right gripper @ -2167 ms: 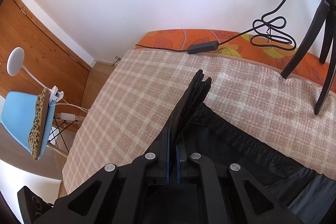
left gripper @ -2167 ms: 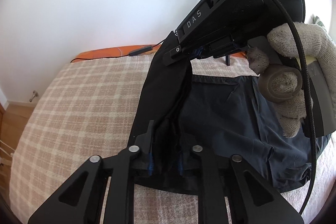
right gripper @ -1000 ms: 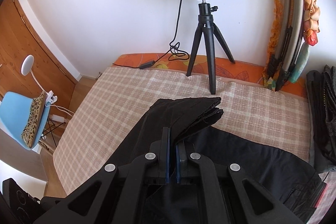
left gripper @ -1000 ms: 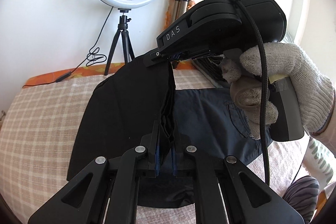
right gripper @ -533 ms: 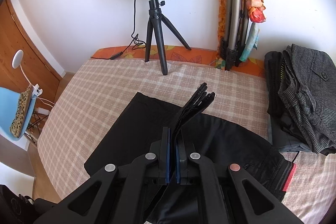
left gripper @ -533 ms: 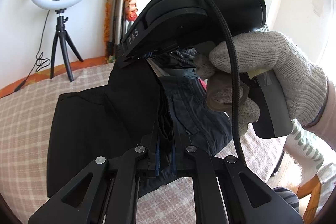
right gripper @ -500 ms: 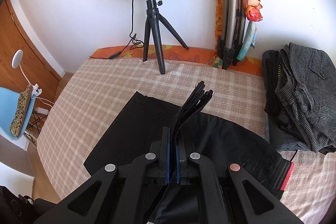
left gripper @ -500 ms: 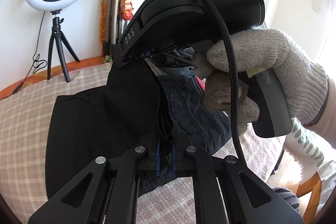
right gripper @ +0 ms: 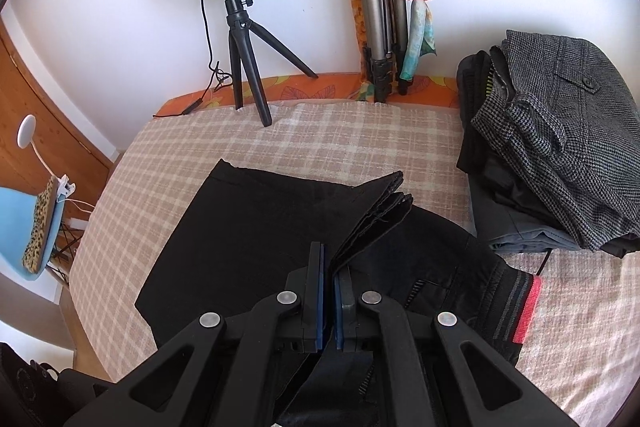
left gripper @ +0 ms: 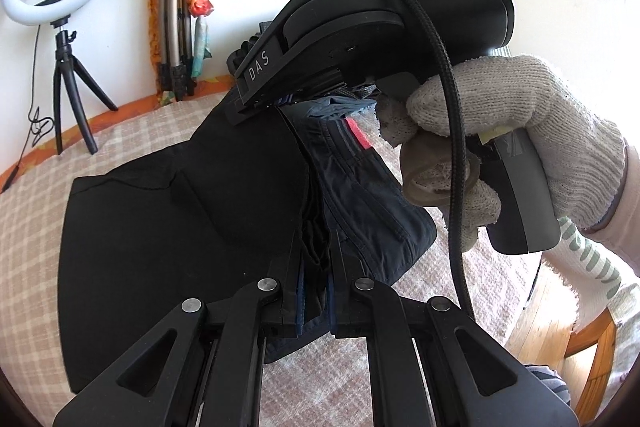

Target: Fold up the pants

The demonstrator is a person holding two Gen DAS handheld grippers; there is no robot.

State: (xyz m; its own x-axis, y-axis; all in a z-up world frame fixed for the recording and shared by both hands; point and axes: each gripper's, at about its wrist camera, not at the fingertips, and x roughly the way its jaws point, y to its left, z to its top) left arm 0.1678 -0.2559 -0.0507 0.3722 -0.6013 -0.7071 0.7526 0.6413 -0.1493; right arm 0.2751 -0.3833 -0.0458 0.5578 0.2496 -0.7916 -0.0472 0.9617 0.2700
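Note:
The black pants (left gripper: 168, 223) lie on the checked bedspread, their legs folded over toward the waist. My left gripper (left gripper: 314, 267) is shut on a bunch of the leg cloth and holds it just above the lower layer. My right gripper (right gripper: 329, 267) is shut on the stacked leg hems (right gripper: 380, 203) and holds them over the seat of the pants (right gripper: 248, 227). The waistband with a pink tag (right gripper: 528, 307) lies at the right. In the left wrist view the right gripper (left gripper: 260, 105) and its gloved hand (left gripper: 500, 131) hang over the pants.
A ring light on a black tripod (right gripper: 240, 67) and a folded tripod with a scarf (right gripper: 384, 27) stand at the wall behind the bed. A pile of folded grey and dark clothes (right gripper: 552, 131) lies at the right. The bed edge (right gripper: 100, 251) drops off at the left, with a blue chair (right gripper: 24, 231) beyond.
Both grippers have carried the pant legs toward the waistband, so the fold lies further over. The views have swung right and the waistband tag shows closer.

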